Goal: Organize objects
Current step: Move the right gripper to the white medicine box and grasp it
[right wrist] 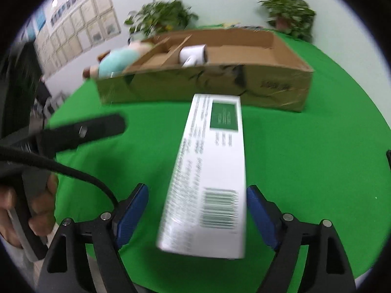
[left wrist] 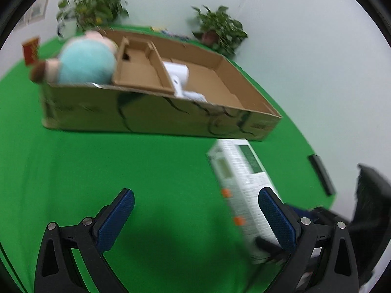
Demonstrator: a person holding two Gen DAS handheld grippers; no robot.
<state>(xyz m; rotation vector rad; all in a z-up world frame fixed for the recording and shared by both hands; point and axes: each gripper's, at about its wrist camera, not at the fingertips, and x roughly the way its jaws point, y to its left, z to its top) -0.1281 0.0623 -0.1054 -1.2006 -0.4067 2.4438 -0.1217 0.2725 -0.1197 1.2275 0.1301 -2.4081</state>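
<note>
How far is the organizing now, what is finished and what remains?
Done: the plush toy and a white item sit in the cardboard box. In hand: the long white carton lies between the right tongs, grip unclear; the left tongs are open, empty. Left: carton and a dark bar lie outside the box.

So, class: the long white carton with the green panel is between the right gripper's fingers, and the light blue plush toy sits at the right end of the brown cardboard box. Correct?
Not quite. The light blue plush toy sits at the left end of the brown cardboard box, as the left wrist view shows. The long white carton with the green panel is indeed between the fingers of the right gripper.
</note>
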